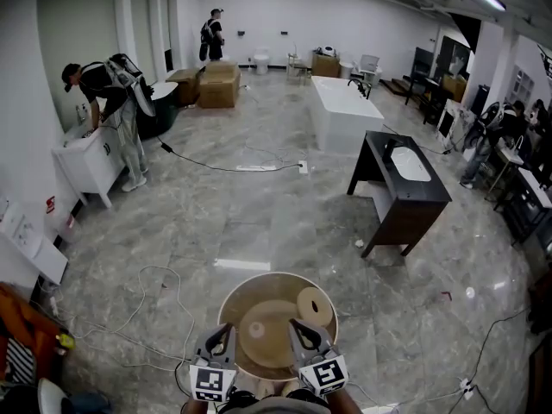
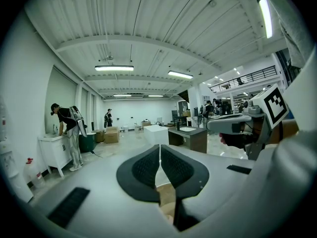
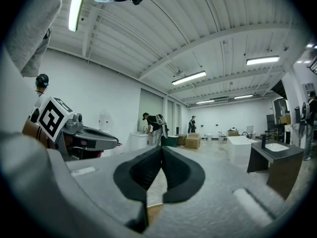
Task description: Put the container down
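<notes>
Head view: L gripper (image 1: 221,339) & R gripper (image 1: 300,333) both clamped on near rim of container (image 1: 276,296), held above floor (image 1: 259,214)

L gripper view: jaws pinched together, container (image 2: 167,196) wood just below

R gripper view: jaws likewise closed, container (image 3: 154,214) beneath

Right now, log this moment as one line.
left gripper: shut on container rim | right gripper: shut on container rim | container: held over marble floor
</notes>
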`<action>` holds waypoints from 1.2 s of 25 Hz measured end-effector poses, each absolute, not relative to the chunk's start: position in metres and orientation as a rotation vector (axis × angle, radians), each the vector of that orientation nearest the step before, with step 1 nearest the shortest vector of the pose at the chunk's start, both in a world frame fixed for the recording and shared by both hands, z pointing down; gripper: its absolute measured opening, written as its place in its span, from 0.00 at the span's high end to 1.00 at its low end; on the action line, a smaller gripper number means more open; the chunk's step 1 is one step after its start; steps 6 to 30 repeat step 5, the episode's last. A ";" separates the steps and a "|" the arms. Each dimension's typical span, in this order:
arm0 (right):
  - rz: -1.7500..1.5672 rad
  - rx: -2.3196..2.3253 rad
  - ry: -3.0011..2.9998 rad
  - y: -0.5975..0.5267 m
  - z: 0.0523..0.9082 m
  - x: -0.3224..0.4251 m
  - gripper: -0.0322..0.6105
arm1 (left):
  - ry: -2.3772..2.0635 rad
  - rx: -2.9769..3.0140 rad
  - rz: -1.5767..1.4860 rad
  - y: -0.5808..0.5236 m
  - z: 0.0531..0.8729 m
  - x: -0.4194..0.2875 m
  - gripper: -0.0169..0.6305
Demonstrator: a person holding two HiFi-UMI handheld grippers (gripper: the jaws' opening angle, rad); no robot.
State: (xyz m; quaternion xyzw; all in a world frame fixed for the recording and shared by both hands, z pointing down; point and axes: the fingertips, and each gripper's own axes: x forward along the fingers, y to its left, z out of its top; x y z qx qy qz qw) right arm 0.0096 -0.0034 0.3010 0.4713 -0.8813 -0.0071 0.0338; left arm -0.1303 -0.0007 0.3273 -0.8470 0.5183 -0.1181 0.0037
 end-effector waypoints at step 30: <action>-0.022 1.459 -2.711 0.005 0.306 0.010 0.95 | 1.611 -2.659 -0.372 0.008 0.333 -0.129 0.93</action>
